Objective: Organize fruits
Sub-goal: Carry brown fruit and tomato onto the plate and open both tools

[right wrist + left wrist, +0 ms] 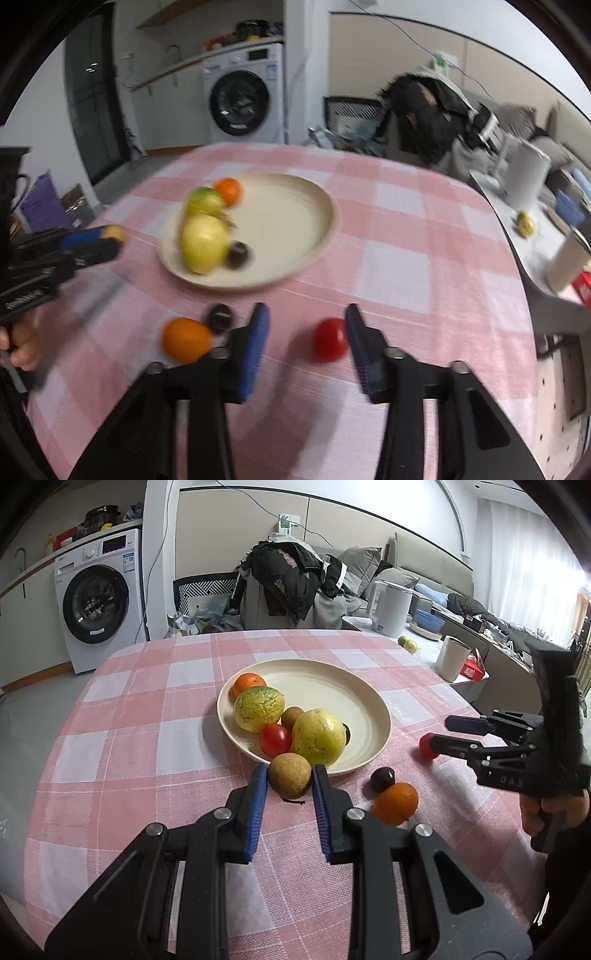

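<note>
The left wrist view showed the left gripper [290, 779] closed on a brown round fruit [290, 780], held just in front of the near rim of the cream plate [332, 686]. This view alone resolved the plate's contents: an orange fruit [248, 684], two yellow-green fruits [259, 709] [318, 736], a red tomato [275, 740] and a small brown fruit [292, 716], all grouped on the plate's left half.

The right wrist view showed the right gripper [304, 338] with its jaws parted. A second red tomato [330, 339] lay on the cloth between them, right beside the right pad, not clamped. Left of that gripper lay a loose orange fruit [186, 339] touching a dark round fruit [220, 316], both in front of the plate.

The counter [147, 709] carried a pink-and-white checked cloth. Behind the plate stood a washing machine [99, 602], a chair piled with dark clothing [288, 579] and a white kettle [393, 607].

The right wrist view was motion-blurred, so fruit outlines on the plate were indistinct. A dark fruit behind the nearer yellow-green fruit was mostly hidden in the left wrist view.
</note>
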`<act>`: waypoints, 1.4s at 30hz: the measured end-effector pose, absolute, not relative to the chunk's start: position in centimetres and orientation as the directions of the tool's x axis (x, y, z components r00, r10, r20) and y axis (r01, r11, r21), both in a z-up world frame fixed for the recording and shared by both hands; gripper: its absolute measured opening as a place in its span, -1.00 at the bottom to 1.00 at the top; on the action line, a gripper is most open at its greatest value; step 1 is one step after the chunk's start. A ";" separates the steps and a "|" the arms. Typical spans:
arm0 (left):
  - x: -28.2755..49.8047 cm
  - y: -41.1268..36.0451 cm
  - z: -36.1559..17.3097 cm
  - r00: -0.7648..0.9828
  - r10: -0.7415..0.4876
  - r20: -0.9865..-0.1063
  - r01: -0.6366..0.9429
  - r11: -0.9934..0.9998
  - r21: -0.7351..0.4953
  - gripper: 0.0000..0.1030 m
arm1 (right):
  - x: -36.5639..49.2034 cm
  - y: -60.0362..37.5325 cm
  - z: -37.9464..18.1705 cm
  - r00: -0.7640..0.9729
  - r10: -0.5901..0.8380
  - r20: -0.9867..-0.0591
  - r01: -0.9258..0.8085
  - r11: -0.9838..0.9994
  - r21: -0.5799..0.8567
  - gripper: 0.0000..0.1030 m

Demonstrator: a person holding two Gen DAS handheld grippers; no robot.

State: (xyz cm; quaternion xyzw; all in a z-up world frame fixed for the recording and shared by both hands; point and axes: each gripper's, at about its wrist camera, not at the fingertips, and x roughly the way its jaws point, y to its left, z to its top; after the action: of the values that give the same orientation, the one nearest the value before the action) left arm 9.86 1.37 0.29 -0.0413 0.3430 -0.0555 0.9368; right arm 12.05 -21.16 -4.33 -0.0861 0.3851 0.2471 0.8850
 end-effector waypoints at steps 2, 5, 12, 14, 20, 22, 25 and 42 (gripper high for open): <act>10.0 1.6 0.3 0.759 -0.131 -0.638 0.071 0.990 -0.120 -0.57 | 12.8 -22.3 -5.0 0.566 0.362 -0.741 -0.487 0.872 0.054 0.01; 10.4 1.7 0.1 0.756 -0.133 -0.641 0.068 0.990 -0.124 -0.57 | 14.0 -23.7 -6.3 0.551 0.319 -0.771 -0.454 0.890 0.044 0.01; 11.7 1.5 -0.5 0.745 -0.139 -0.652 0.070 0.989 -0.130 -0.57 | 15.3 -24.0 -7.8 0.520 0.323 -0.791 -0.462 0.885 0.058 0.01; 12.1 1.3 -0.5 0.748 -0.136 -0.649 0.074 0.990 -0.123 -0.57 | 15.2 -23.5 -7.9 0.522 0.324 -0.789 -0.476 0.878 0.045 0.01; 13.3 1.1 -0.3 0.750 -0.151 -0.644 0.085 0.987 -0.133 -0.57 | 15.4 -22.6 -7.8 0.532 0.305 -0.790 -0.476 0.879 0.019 -0.37; 13.6 1.0 -0.2 0.753 -0.155 -0.640 0.088 0.987 -0.135 -0.57 | 15.4 -22.6 -7.8 0.522 0.325 -0.788 -0.484 0.874 0.039 -0.44; 14.0 0.9 0.1 0.758 -0.155 -0.633 0.091 0.987 -0.133 -0.57 | 15.1 -22.6 -7.4 0.532 0.334 -0.778 -0.487 0.872 0.042 -0.45; 17.2 0.5 0.4 0.764 -0.163 -0.625 0.099 0.986 -0.136 -0.57 | 14.0 -19.1 -4.1 0.558 0.457 -0.693 -0.574 0.816 0.076 -0.46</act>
State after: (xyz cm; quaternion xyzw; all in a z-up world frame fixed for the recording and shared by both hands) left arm 17.18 0.55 0.39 -0.0474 0.3365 -0.0699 0.9379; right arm 14.00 -19.08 -4.08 -0.0796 0.3679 0.2931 0.8789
